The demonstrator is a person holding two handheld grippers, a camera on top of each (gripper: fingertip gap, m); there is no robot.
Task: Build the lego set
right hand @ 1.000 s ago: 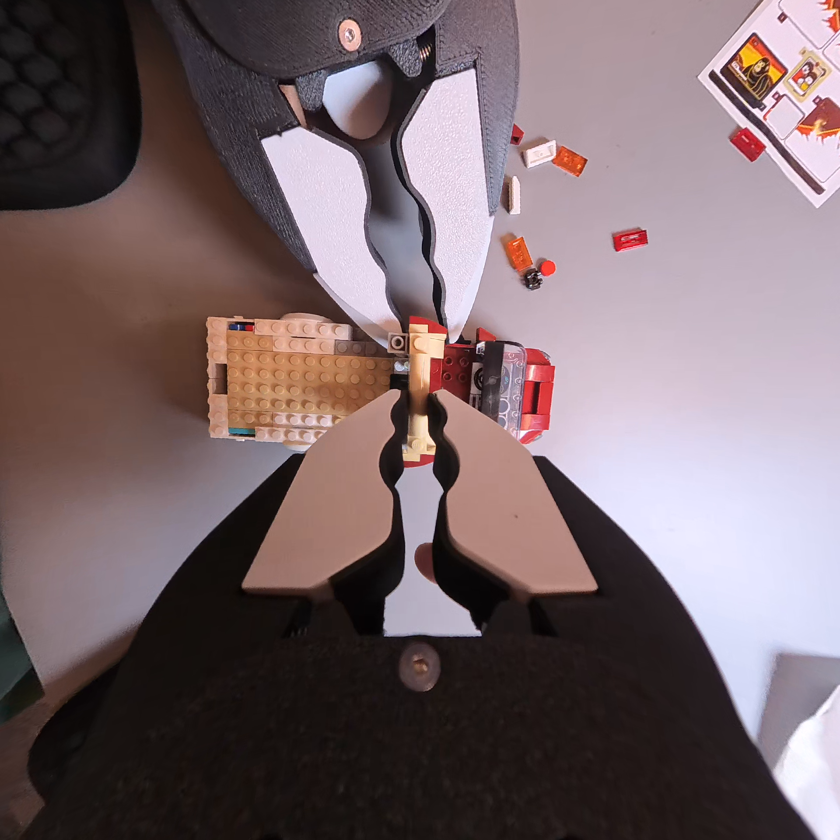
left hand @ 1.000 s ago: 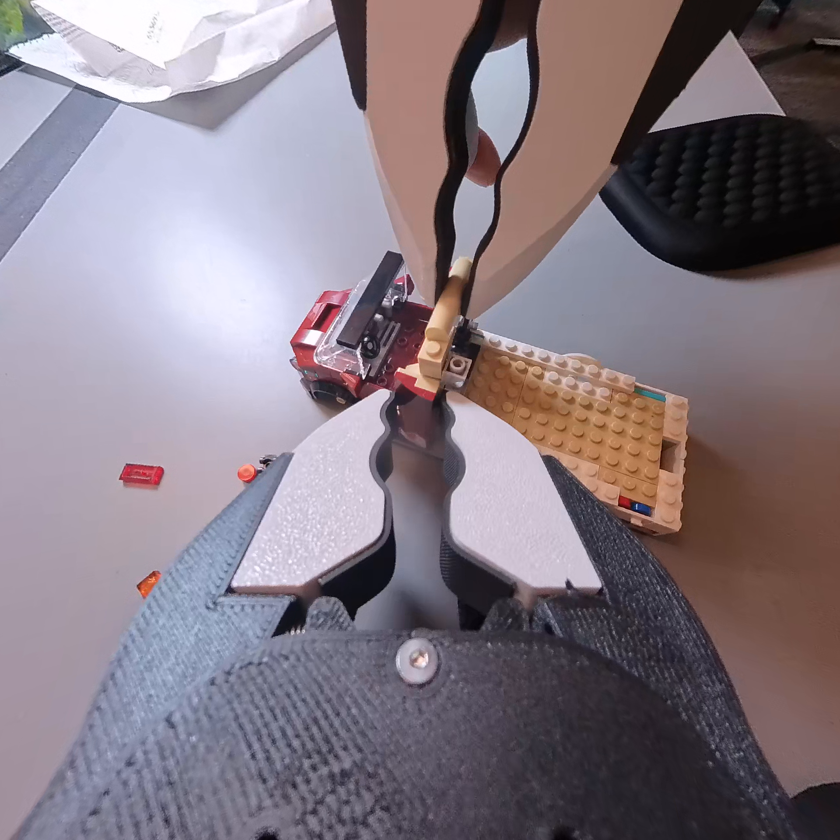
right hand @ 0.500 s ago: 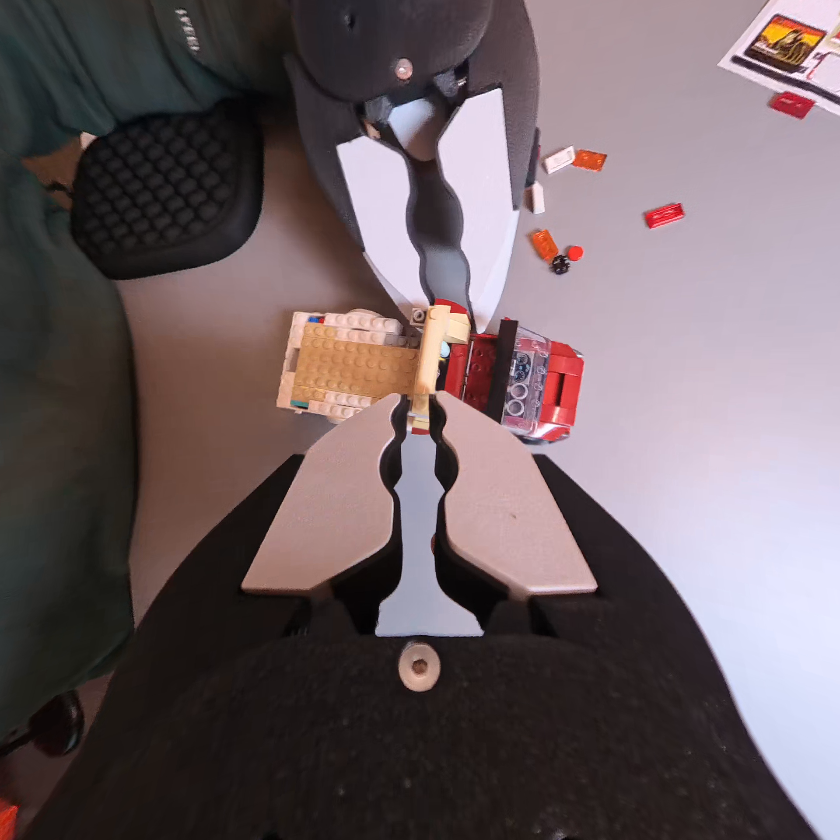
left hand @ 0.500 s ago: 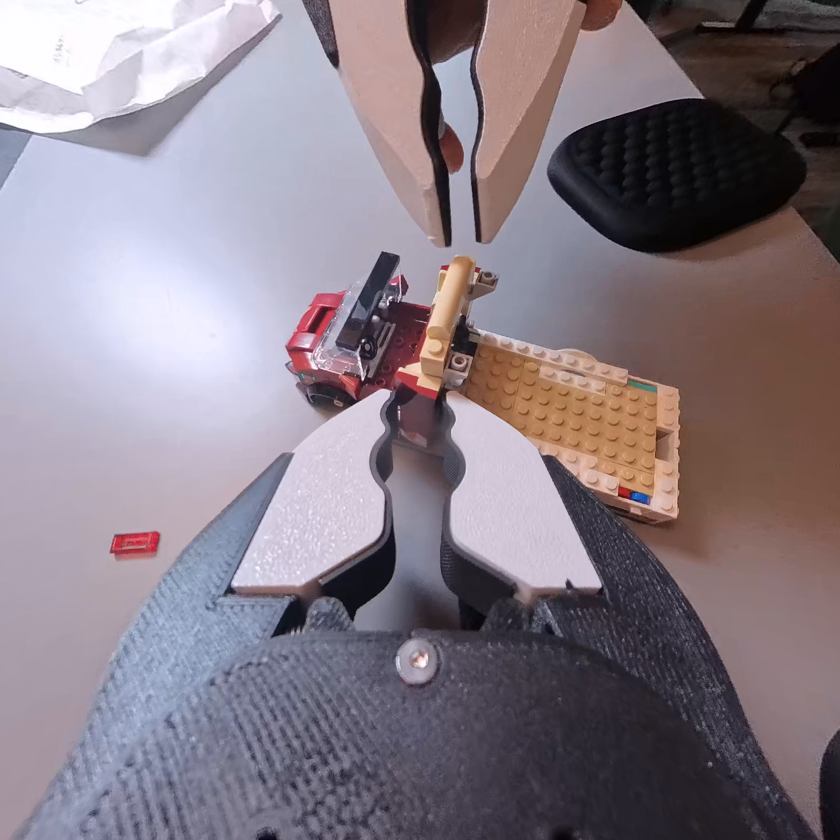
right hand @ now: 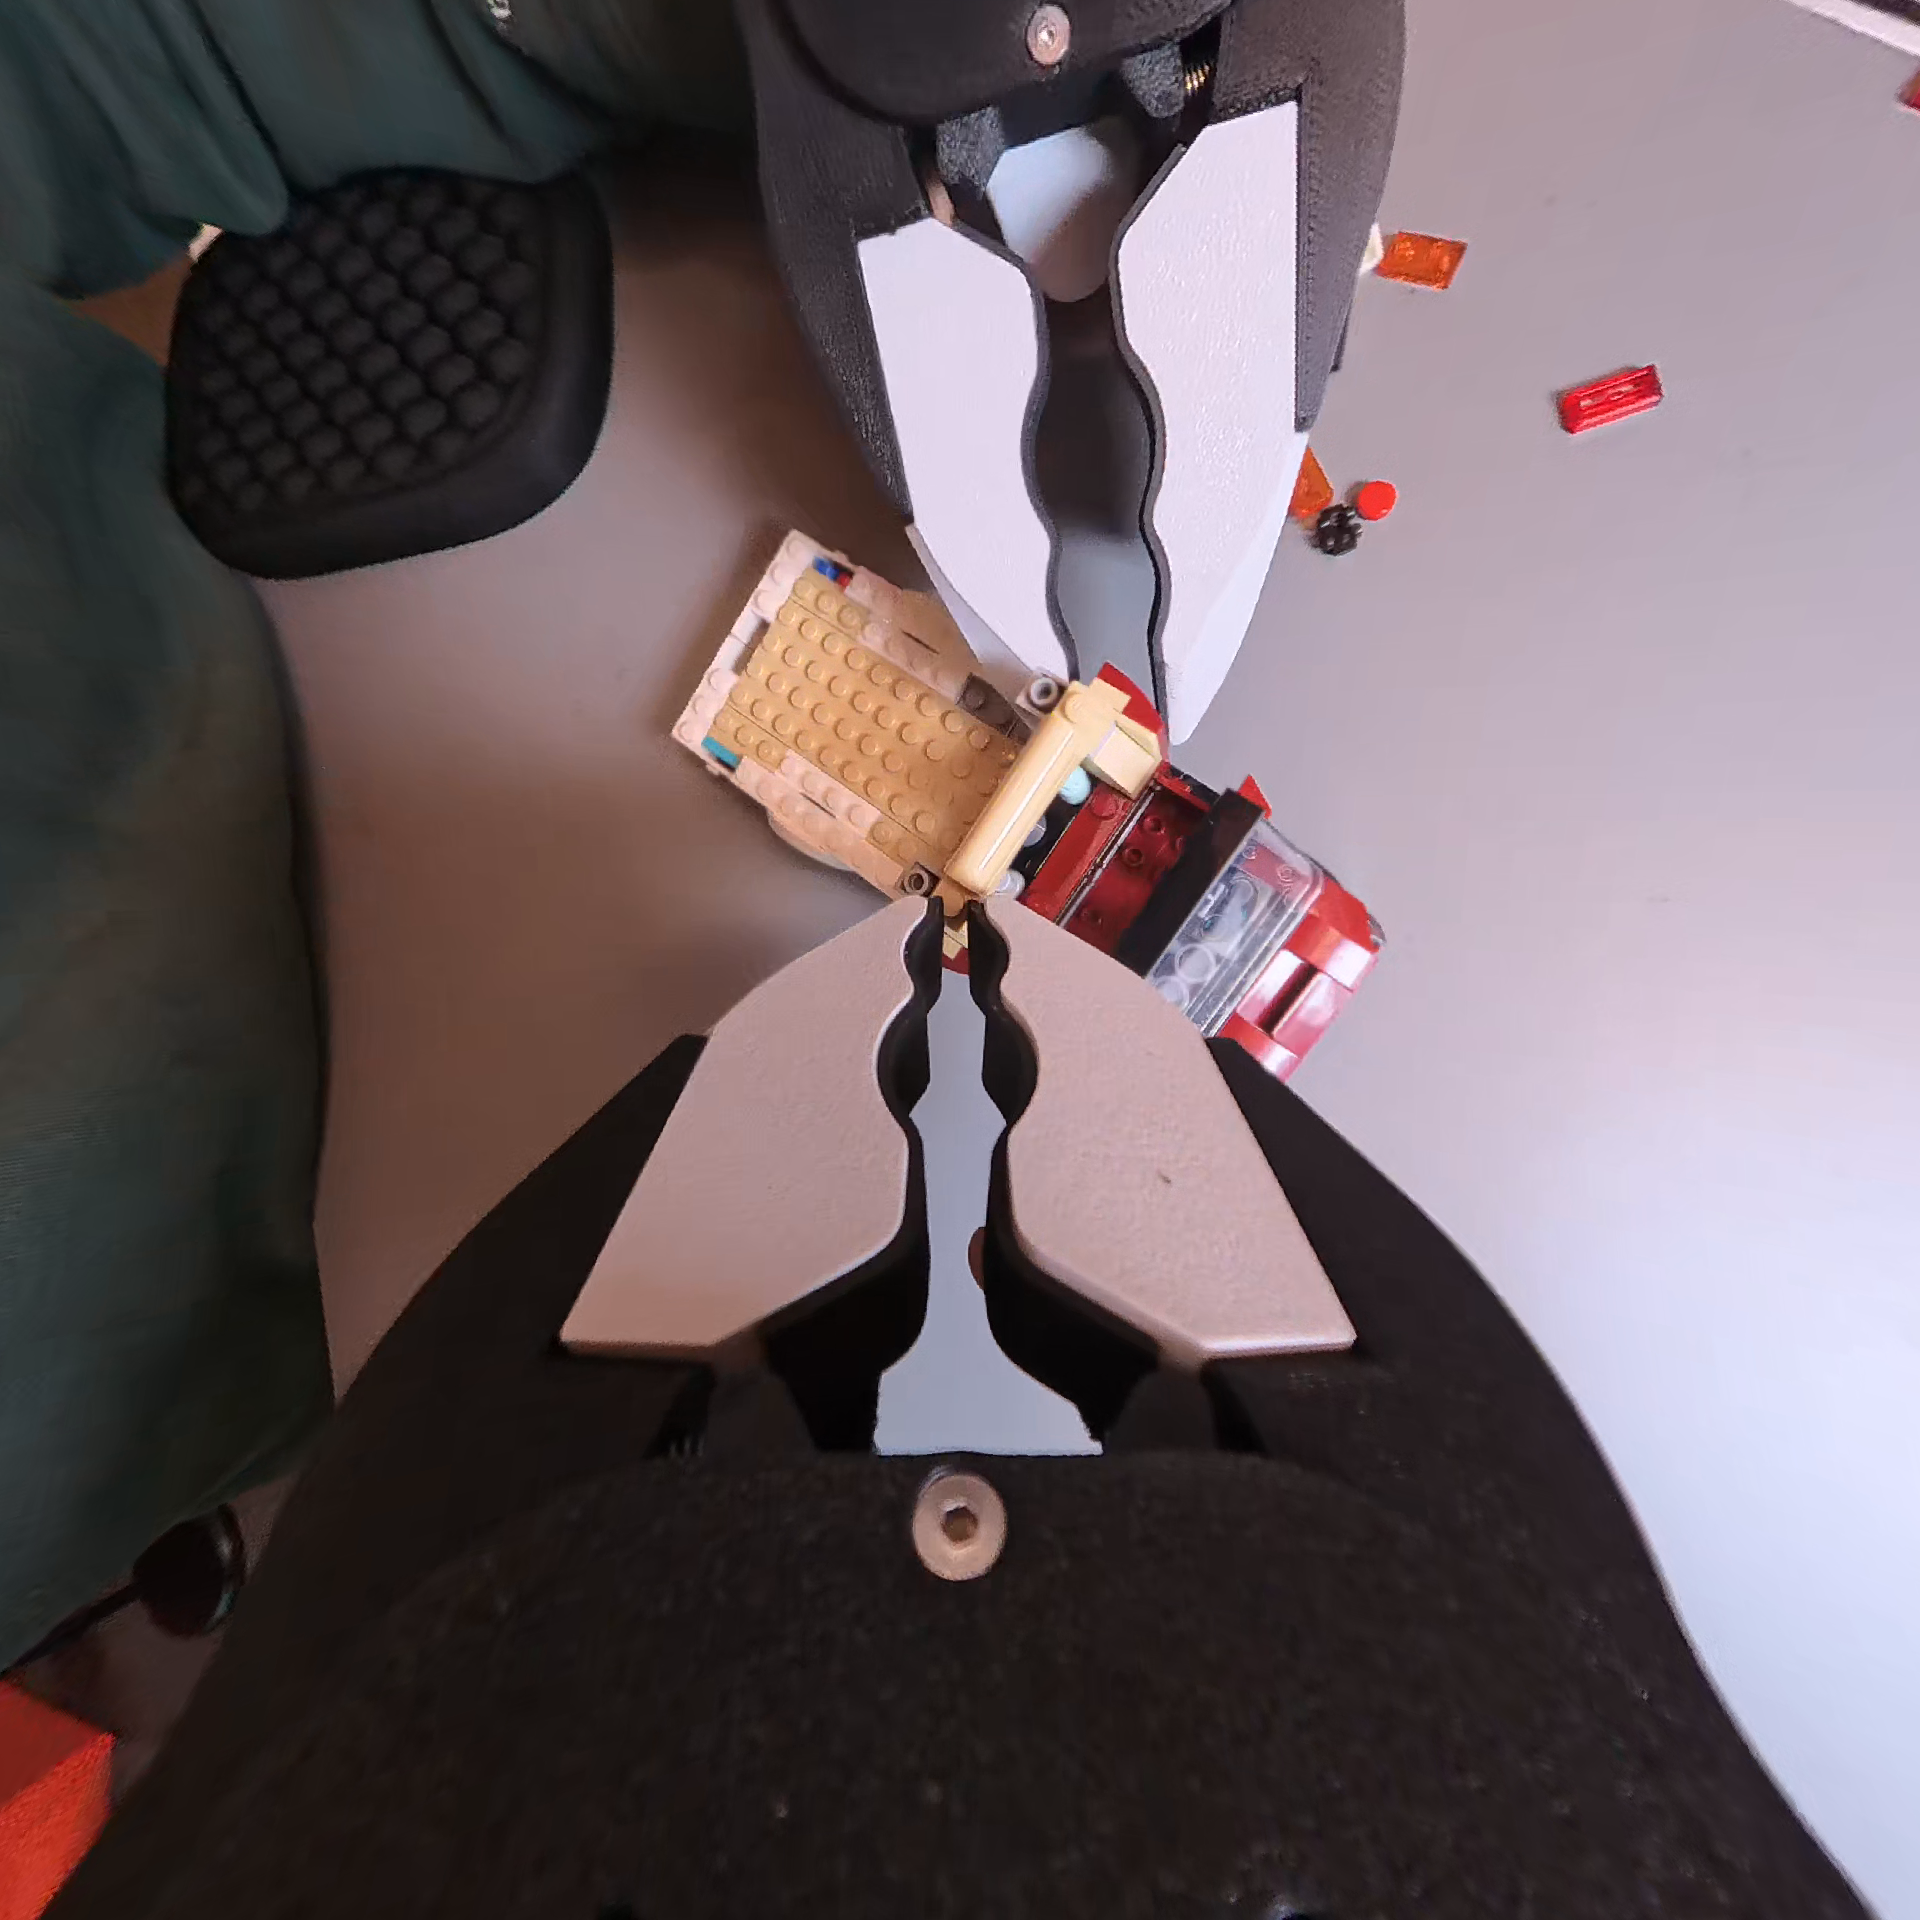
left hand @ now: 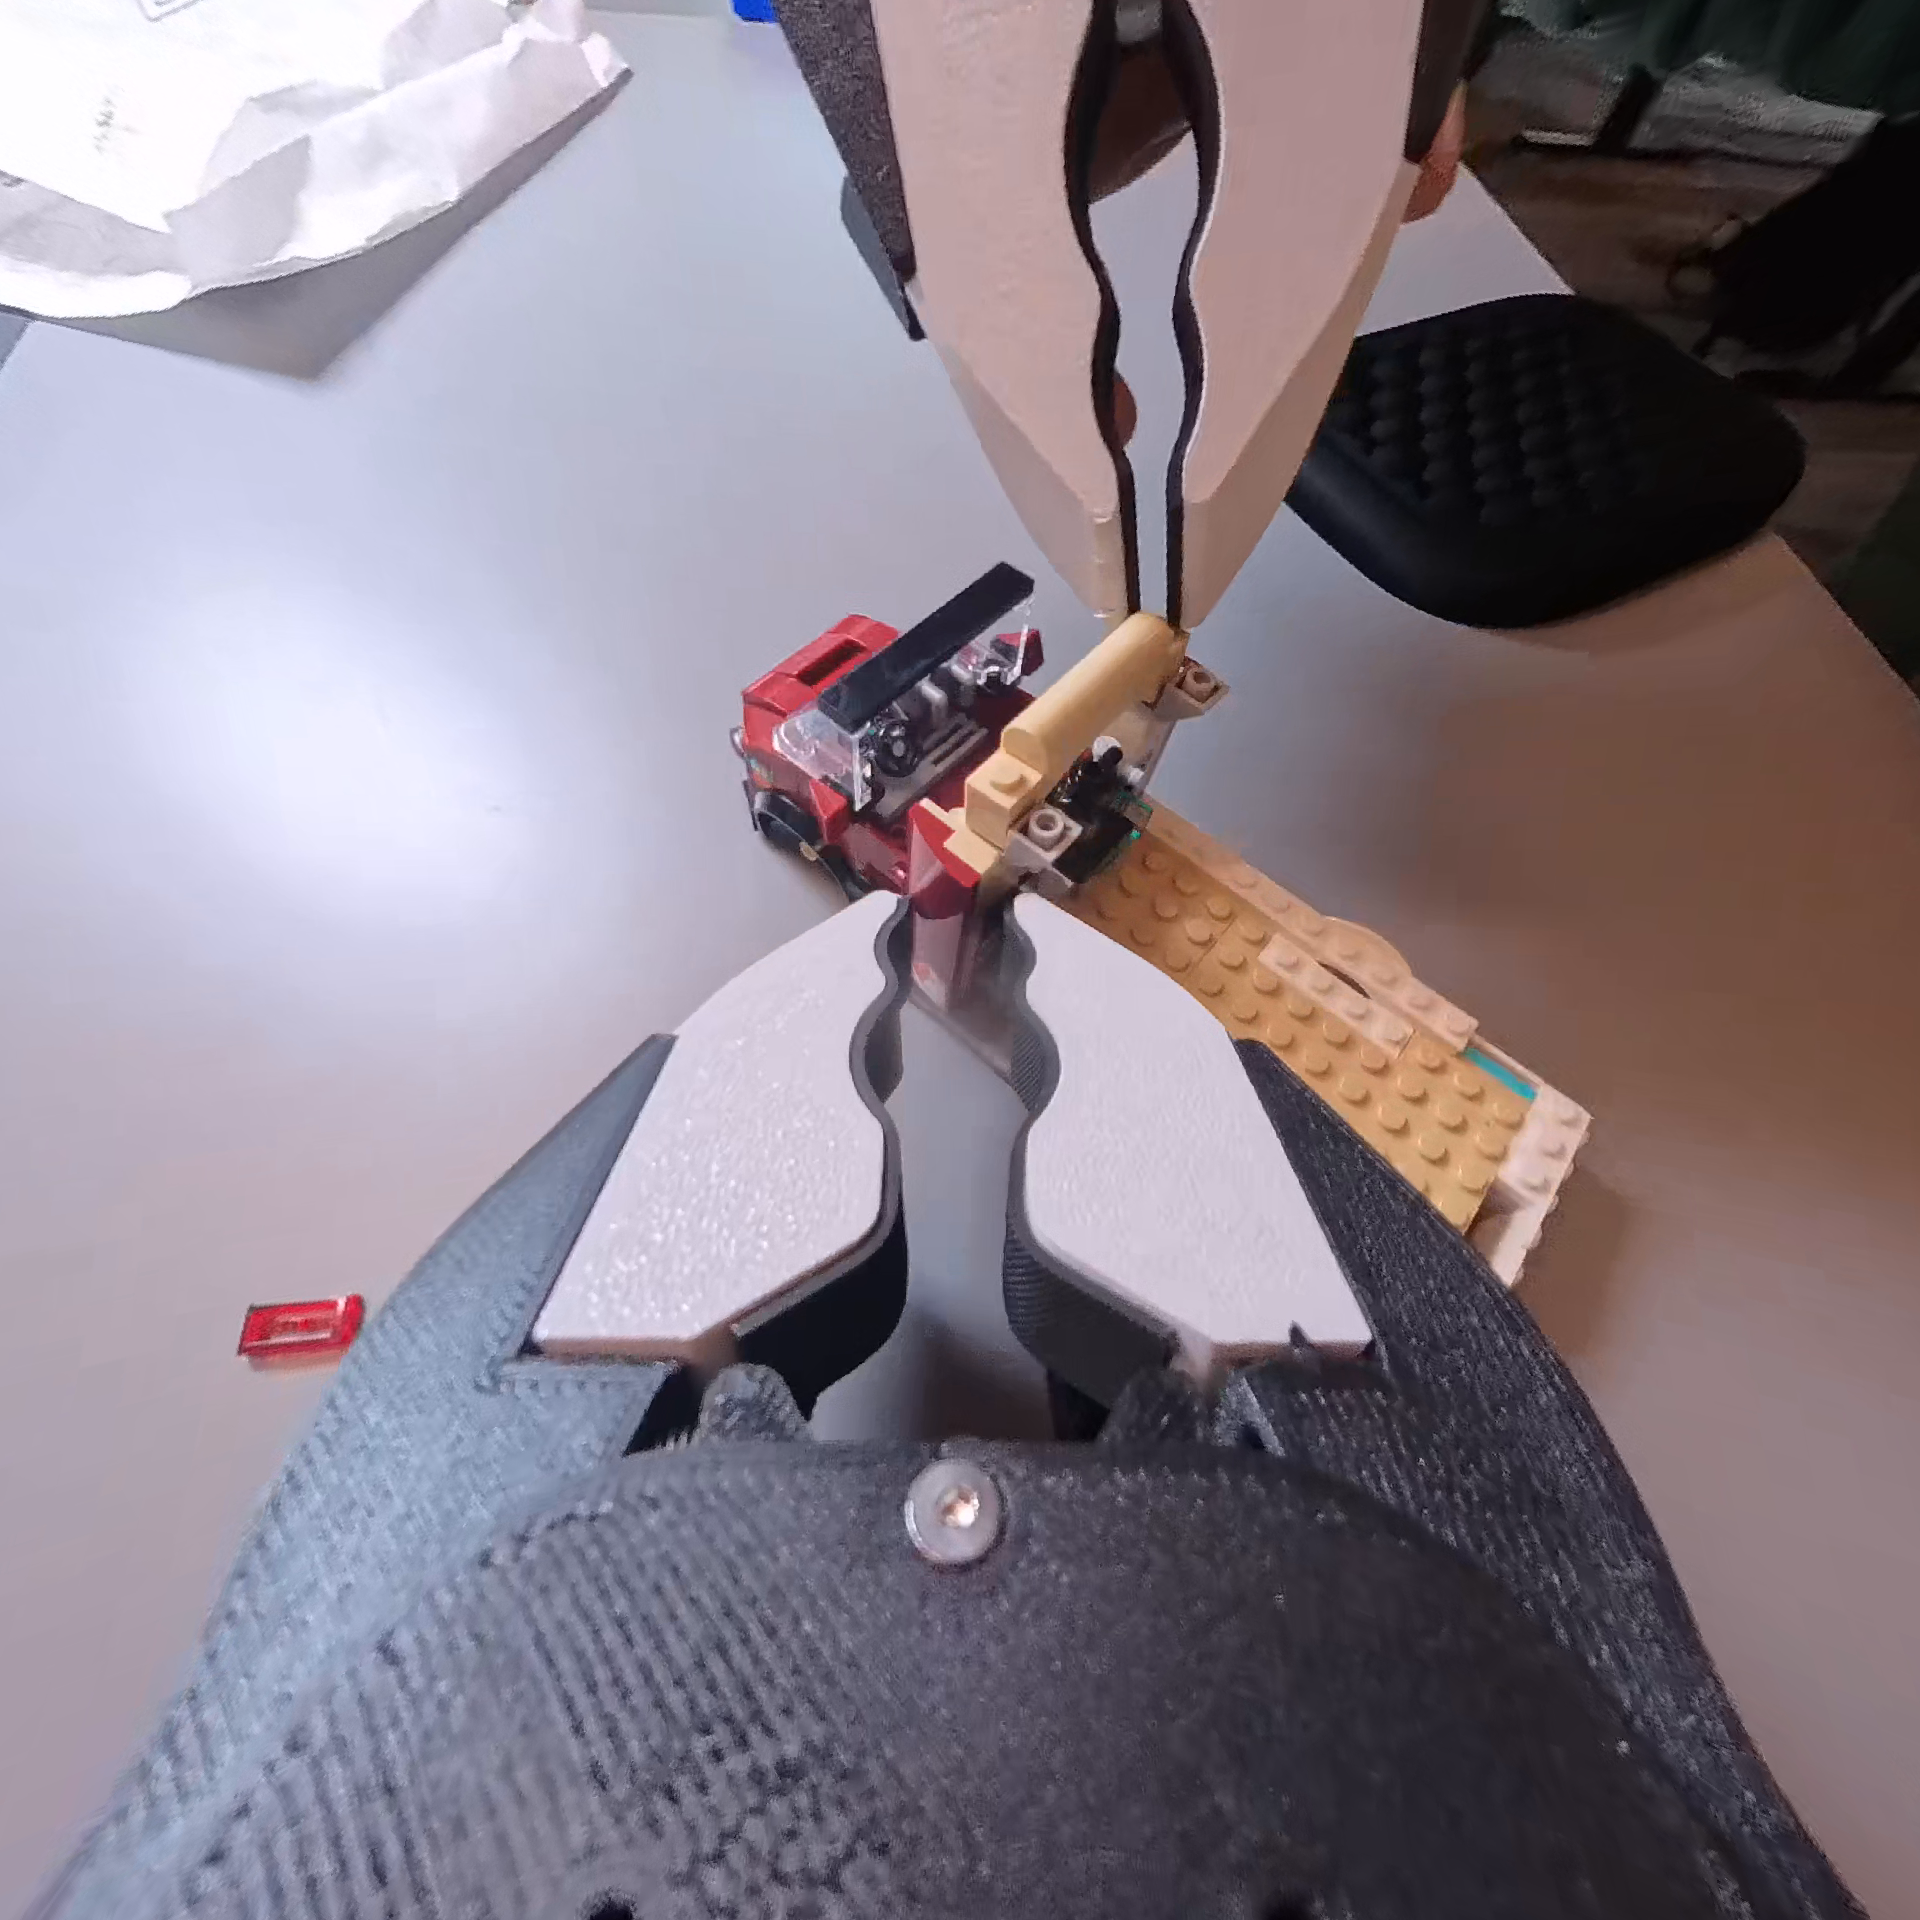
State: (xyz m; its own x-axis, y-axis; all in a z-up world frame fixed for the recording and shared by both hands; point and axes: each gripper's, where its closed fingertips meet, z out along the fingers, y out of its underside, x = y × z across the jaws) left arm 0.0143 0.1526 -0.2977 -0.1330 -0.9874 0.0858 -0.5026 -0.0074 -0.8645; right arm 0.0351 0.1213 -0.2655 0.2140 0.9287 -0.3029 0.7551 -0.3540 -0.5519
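A lego truck with a dark red cab (left hand: 831, 717) and a tan studded flatbed (left hand: 1351, 1049) stands on the grey table (left hand: 416, 727). A tan bar (left hand: 1081, 696) lies across it behind the cab. My left gripper (left hand: 956, 925) is shut on the truck's dark red side, just below the bar. My right gripper (right hand: 951, 914) is shut on the bar's (right hand: 1023, 810) other end. It comes in from above in the left wrist view (left hand: 1148, 613). The left gripper (right hand: 1117, 707) shows opposite in the right wrist view, with the cab (right hand: 1247, 935) to the right and the flatbed (right hand: 862, 727) to the left.
Loose pieces lie on the table: a red tile (left hand: 301, 1328) (right hand: 1610, 395), an orange tile (right hand: 1421, 258), a red stud (right hand: 1377, 501) and a small black round part (right hand: 1338, 532). A black padded seat (left hand: 1538, 457) and a person in dark green (right hand: 104, 831) are beside the table. A white paper bag (left hand: 260, 135) lies far left. The gap from one gripper's tips to the other's is roughly 6 cm. About 5 cm separates my left fingertips from the flatbed (right hand: 862, 727).
My right gripper let go of the bar and rose off it, then came back down onto the bar's far end. The truck has turned, held in my left gripper.
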